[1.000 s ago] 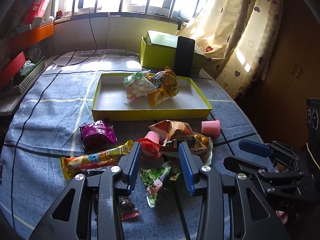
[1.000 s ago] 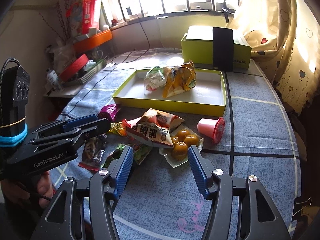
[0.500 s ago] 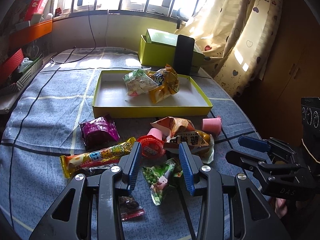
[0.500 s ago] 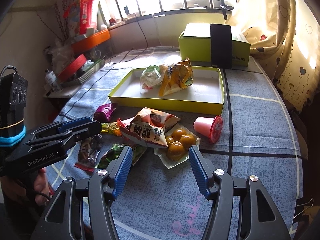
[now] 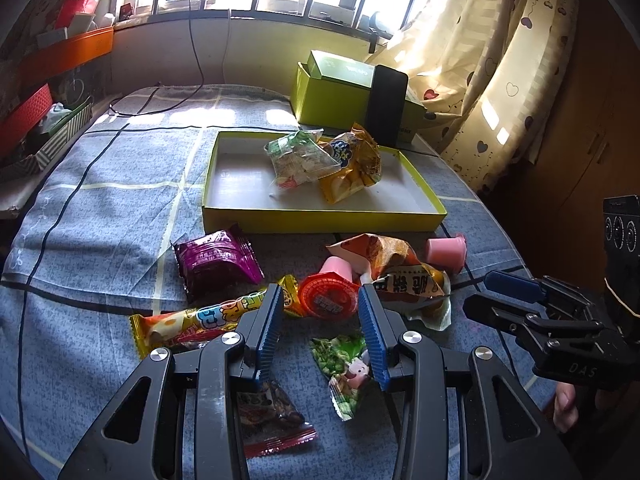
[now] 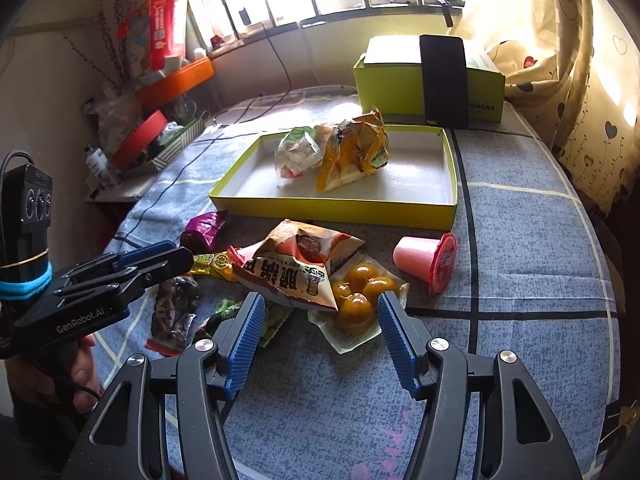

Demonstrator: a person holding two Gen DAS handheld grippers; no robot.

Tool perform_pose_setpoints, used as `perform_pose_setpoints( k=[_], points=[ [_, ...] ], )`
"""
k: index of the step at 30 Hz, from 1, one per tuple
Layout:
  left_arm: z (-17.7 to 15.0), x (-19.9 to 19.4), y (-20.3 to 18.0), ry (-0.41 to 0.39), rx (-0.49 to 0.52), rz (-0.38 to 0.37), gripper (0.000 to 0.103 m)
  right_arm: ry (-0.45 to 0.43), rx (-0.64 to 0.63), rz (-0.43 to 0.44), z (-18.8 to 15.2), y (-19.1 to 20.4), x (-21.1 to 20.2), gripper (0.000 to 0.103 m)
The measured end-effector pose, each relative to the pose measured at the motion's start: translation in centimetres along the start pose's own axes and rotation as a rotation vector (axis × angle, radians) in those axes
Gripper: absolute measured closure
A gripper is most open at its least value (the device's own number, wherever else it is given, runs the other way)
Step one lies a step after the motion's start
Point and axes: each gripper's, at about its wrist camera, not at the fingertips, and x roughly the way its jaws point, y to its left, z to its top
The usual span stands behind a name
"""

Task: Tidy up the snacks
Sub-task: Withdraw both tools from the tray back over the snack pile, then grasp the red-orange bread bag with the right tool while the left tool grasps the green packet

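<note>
A yellow tray (image 5: 320, 218) (image 6: 336, 204) holds a green-white snack bag (image 5: 298, 156) and a yellow chip bag (image 5: 352, 168). Loose snacks lie in front of it: a purple pack (image 5: 216, 264), a long orange candy bar (image 5: 200, 318), a red-lidded jelly cup (image 5: 330, 294), an orange snack bag (image 6: 304, 264), a pack of yellow balls (image 6: 358, 296), a pink jelly cup (image 6: 424, 258) and a green pea pack (image 5: 344, 364). My left gripper (image 5: 318, 330) is open above the green pack and red-lidded cup. My right gripper (image 6: 320, 334) is open before the yellow-ball pack.
A green box with a black phone leaning on it (image 5: 356, 96) stands behind the tray. A dark nut pack (image 5: 268, 412) lies under my left gripper. Orange and red bins (image 6: 160, 96) crowd the left shelf. A curtain (image 5: 500, 60) hangs at the right.
Both grippers have drifted slightly forward and lower toward the loose snacks. Both stay open and empty; no snack has moved.
</note>
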Motion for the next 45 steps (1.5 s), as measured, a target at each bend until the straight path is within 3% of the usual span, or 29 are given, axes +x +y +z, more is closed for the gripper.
perform_pose_setpoints(
  k=[20, 29, 45],
  points=[
    [0.7, 0.6, 4.7, -0.010, -0.075, 0.059, 0.063, 0.044, 0.027, 0.010, 2.5, 1.6, 4.0, 0.044],
    [0.8, 0.9, 4.4, -0.017, -0.058, 0.025, 0.063, 0.101, 0.096, -0.008, 3.4, 1.4, 6.5, 0.043],
    [0.7, 1.2, 3.6, -0.015, -0.014, -0.052, 0.063, 0.201, 0.033, -0.062, 3.4, 1.8, 9.0, 0.041]
  ],
)
